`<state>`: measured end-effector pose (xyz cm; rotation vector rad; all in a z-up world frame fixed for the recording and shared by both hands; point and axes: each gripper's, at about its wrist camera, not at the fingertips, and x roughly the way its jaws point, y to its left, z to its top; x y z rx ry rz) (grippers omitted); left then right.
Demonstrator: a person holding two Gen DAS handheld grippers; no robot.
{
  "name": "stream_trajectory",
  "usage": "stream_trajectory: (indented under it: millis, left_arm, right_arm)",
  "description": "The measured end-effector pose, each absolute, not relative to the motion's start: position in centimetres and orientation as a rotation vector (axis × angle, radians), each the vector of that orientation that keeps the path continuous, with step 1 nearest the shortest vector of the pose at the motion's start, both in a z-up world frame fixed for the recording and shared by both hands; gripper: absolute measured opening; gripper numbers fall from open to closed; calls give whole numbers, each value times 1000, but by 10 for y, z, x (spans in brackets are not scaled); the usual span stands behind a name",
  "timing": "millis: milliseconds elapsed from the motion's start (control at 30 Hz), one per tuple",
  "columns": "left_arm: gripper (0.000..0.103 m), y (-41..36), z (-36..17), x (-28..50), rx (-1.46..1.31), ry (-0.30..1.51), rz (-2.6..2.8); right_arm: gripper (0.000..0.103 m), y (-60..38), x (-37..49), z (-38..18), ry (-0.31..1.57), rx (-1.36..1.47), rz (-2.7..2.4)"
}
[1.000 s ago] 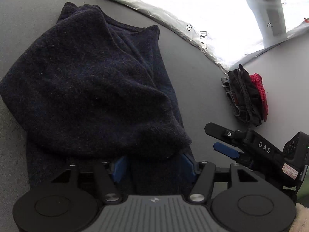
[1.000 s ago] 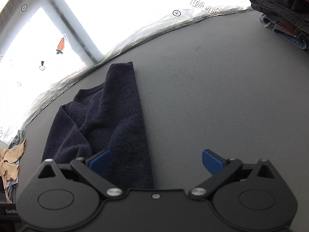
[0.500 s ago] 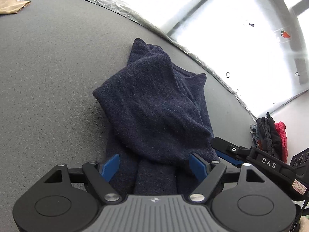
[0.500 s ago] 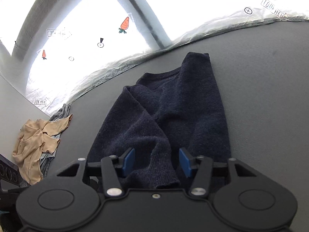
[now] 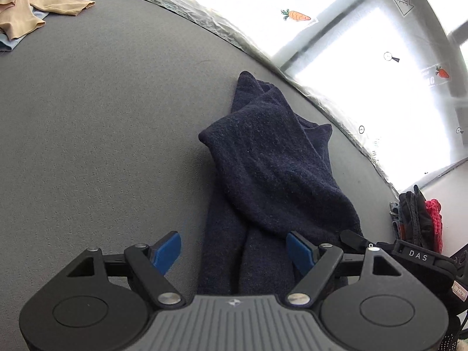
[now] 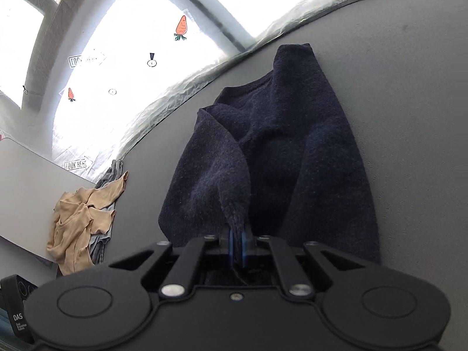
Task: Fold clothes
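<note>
Right wrist view: right gripper (image 6: 238, 244) had gone from wide apart a second ago to pinched tight on a bunched edge of the dark blue sweater (image 6: 278, 146), blue pads nearly touching with knit between them. Left gripper (image 5: 232, 248) did the reverse: half a second back its pads straddled the sweater, now they stood apart, holding nothing, near end of the sweater (image 5: 272, 175) lying between and beyond them. So the hold passed from left to right; looked to me like a fold or a drag about to be led by the right tool, though which one I couldn't say.

Sweater lay on the grey table (image 5: 102, 131), doubled lengthwise, one flap over the other, lumpy, not flat, far end pointing at the foil-edged table rim under the window.

Room: broad bare table on the left side of the sweater, out to the tan garment (image 5: 35, 8) heaped at the far left corner. Right side tighter in the left wrist view: a stack of dark and red clothes (image 5: 421, 216) near the right edge. Far rim sat close to the sweater's tip, so little slack that way
</note>
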<state>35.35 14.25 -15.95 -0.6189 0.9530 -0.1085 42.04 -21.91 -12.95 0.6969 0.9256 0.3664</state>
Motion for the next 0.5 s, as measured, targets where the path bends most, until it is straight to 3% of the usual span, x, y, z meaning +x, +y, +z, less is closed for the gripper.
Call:
stream_trajectory:
  millis: [233,500]
  left_arm:
    - [80,139,-162,329,-594,983,-162]
    - [80,129,-169,304,-561,1036,-223]
  right_arm:
    - [5,-255,369,-137,861,1122,340]
    - [5,-272,305,-155,875,1133,193]
